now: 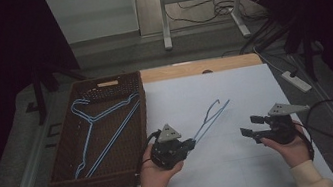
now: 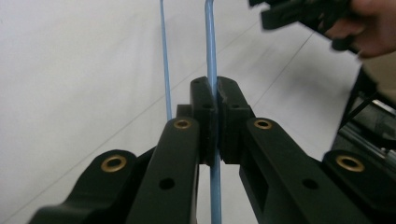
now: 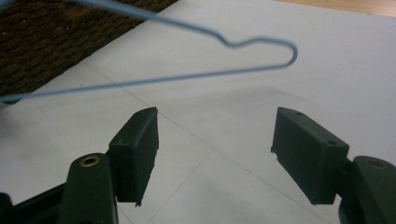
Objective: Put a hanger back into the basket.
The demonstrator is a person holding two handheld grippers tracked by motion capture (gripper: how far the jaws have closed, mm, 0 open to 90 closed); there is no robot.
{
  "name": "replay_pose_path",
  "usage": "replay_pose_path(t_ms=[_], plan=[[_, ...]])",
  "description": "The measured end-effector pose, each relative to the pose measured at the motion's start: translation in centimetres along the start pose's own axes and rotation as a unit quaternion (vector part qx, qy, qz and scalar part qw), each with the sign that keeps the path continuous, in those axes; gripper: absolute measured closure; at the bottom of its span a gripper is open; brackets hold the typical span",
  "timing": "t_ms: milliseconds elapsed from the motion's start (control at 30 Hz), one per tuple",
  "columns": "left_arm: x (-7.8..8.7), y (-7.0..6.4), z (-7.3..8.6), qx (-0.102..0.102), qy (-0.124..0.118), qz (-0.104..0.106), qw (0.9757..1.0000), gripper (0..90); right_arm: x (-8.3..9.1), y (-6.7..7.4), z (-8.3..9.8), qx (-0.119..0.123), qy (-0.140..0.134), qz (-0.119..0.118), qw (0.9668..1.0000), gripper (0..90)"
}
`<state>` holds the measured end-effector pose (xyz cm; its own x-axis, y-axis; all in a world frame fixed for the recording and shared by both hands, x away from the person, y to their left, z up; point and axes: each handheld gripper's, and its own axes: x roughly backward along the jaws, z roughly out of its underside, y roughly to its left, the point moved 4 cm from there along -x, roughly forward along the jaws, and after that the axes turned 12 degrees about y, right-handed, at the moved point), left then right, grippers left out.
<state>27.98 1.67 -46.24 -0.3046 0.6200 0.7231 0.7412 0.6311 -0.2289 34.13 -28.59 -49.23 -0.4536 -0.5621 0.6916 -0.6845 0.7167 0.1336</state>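
Note:
A blue wire hanger (image 1: 211, 117) slants up off the white table sheet (image 1: 235, 92), with its far end toward the table's middle. My left gripper (image 1: 192, 142) is shut on the hanger's near end. In the left gripper view the pads (image 2: 201, 112) clamp one wire of the hanger (image 2: 211, 46), and a second wire runs beside it on the left. My right gripper (image 1: 251, 128) hovers to the right of the hanger, open, with nothing between its fingers. In the right gripper view the jaws of my right gripper (image 3: 217, 121) stand wide apart below the hanger's bent end (image 3: 140, 81).
A brown woven basket (image 1: 107, 80) stands at the table's left with other blue hangers (image 1: 102, 119) lying inside. A white power strip (image 1: 296, 80) and cables lie on the floor to the right. A desk frame (image 1: 163, 23) stands behind the table.

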Motion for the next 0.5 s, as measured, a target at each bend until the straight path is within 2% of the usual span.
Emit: replay_pose_path(t_ms=[167, 200, 233, 400, 500], plan=[[2.5, -0.3, -0.9, -0.007, -0.023, 0.010, 0.9996, 86.7, -0.1, 0.1, 0.6, 0.004, 0.000, -0.003, 1.0000, 32.2], [3.3, -0.3, -1.2, -0.008, -0.031, 0.026, 0.9992, 86.7, -0.1, 0.1, 0.6, 0.006, -0.001, -0.003, 1.0000, 32.2], [3.9, -0.3, -1.4, -0.009, -0.036, 0.032, 0.9988, 86.6, -0.1, 0.2, 0.7, 0.008, -0.001, -0.003, 1.0000, 32.2], [6.3, 0.1, -2.3, -0.013, -0.055, 0.029, 0.9980, 86.7, -0.2, 0.4, 1.2, 0.012, 0.002, 0.000, 0.9999, 32.1], [8.3, 0.9, -2.6, -0.016, -0.067, 0.017, 0.9975, 86.7, -0.1, 0.3, 1.3, 0.012, 0.001, 0.001, 0.9999, 32.2]])
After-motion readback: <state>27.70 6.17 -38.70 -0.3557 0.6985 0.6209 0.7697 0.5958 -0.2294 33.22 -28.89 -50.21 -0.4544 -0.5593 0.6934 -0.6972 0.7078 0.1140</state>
